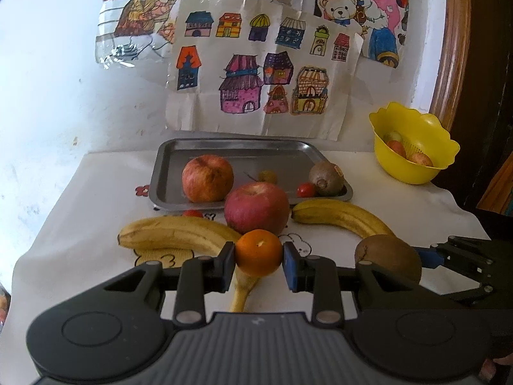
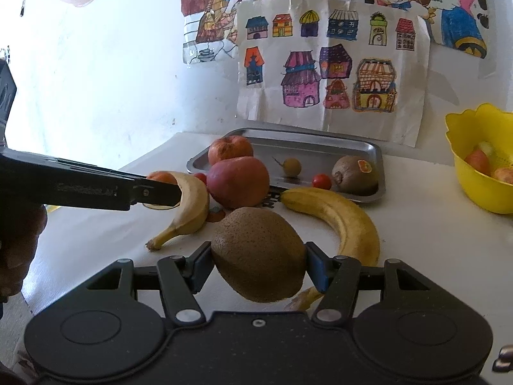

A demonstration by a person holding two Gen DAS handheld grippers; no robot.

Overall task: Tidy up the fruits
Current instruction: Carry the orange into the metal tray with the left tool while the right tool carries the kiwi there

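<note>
The left gripper [image 1: 259, 261] clamps a small round orange [image 1: 259, 252]; the right gripper [image 2: 259, 268] clamps a fuzzy brown kiwi [image 2: 259, 256], both fruits in front of the rectangular steel tray [image 1: 243, 147].

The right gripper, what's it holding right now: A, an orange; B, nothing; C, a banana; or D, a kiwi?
D: in the right wrist view the right gripper has its jaws closed on the sides of a brown fuzzy kiwi, while the orange sits in the left gripper.
</note>
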